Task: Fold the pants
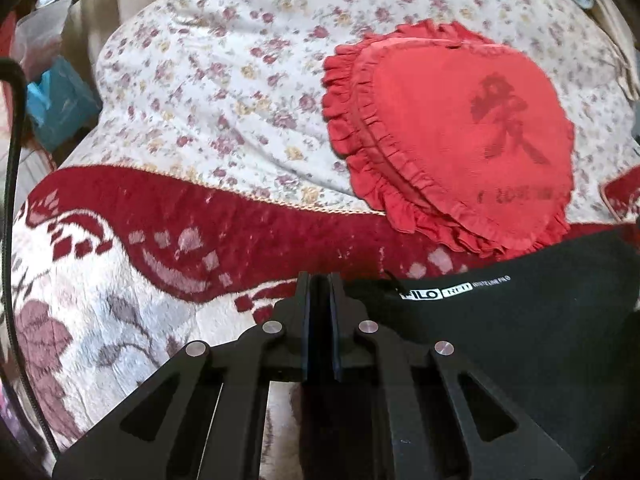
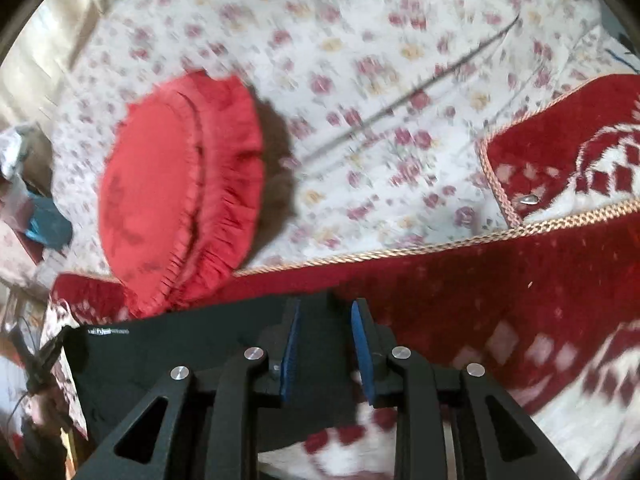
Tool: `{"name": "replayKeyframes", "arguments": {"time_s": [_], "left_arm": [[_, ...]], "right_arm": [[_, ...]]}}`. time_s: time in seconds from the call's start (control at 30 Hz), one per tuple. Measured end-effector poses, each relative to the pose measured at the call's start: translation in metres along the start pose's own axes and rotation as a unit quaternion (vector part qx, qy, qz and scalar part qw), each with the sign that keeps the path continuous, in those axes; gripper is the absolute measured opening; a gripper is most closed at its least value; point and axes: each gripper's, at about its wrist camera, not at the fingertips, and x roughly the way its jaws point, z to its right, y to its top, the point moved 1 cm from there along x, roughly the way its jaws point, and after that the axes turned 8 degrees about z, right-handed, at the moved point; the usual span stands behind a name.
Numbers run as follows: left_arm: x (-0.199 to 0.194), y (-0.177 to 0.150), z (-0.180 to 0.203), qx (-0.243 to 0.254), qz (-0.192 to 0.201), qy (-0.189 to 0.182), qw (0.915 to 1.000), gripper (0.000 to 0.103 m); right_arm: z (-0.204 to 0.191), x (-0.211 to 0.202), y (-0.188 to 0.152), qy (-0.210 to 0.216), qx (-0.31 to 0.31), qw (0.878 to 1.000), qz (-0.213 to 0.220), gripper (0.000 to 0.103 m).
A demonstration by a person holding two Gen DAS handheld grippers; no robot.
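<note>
While left jaws pinch the pants (image 1: 520, 320), right jaws straddle them

1. Pants (image 1: 520, 320): black, with a small white printed label.
2. Blanket (image 1: 240, 216): deep red plush with white and mauve leaf shapes, edged in tan braid.
3. Sheet (image 1: 224, 60): cream, scattered with small pink and yellow roses.
4. Heart-shaped cushion (image 1: 460, 132): red, frilled, with faded dark lettering.
5. Pads (image 2: 290, 352) on the right gripper's fingers: blue.

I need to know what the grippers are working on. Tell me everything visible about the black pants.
The black pants are dark, matte fabric with a small white printed label. They lie flat on the red and white blanket, their far edge beside the red frilled pillow. The left gripper looks shut at their edge; the right gripper, open, straddles the cloth.
</note>
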Motion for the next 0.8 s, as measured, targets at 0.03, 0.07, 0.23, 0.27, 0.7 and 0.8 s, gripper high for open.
{"name": "replayKeyframes", "arguments": {"time_s": [0.03, 0.07, 0.23, 0.27, 0.7, 0.8], "left_arm": [[0.003, -0.001, -0.001, -0.008, -0.004, 0.004, 1.0000, 0.007], [0.003, -0.002, -0.001, -0.012, -0.008, 0.006, 0.9999, 0.007], [0.006, -0.003, 0.003, -0.005, -0.016, 0.012, 0.9998, 0.007], [0.005, -0.003, 0.003, -0.004, -0.015, 0.012, 0.9998, 0.007], [0.007, -0.002, 0.007, 0.007, -0.010, 0.016, 0.9998, 0.007], [0.000, 0.004, 0.002, -0.002, 0.010, 0.021, 0.9997, 0.007]], "right_arm": [[0.004, 0.008, 0.003, 0.010, 0.010, 1.000, -0.015, 0.024], [0.007, 0.012, 0.004, 0.016, 0.017, 1.000, -0.021, 0.024], [0.000, 0.037, 0.007, 0.034, 0.012, 0.999, -0.038, 0.024], [-0.002, 0.042, 0.009, 0.028, 0.007, 0.999, -0.035, 0.024], [-0.014, 0.054, 0.002, 0.025, -0.070, 0.997, -0.037, 0.003], [-0.019, 0.036, 0.007, 0.015, -0.090, 0.996, 0.001, 0.003]]}}
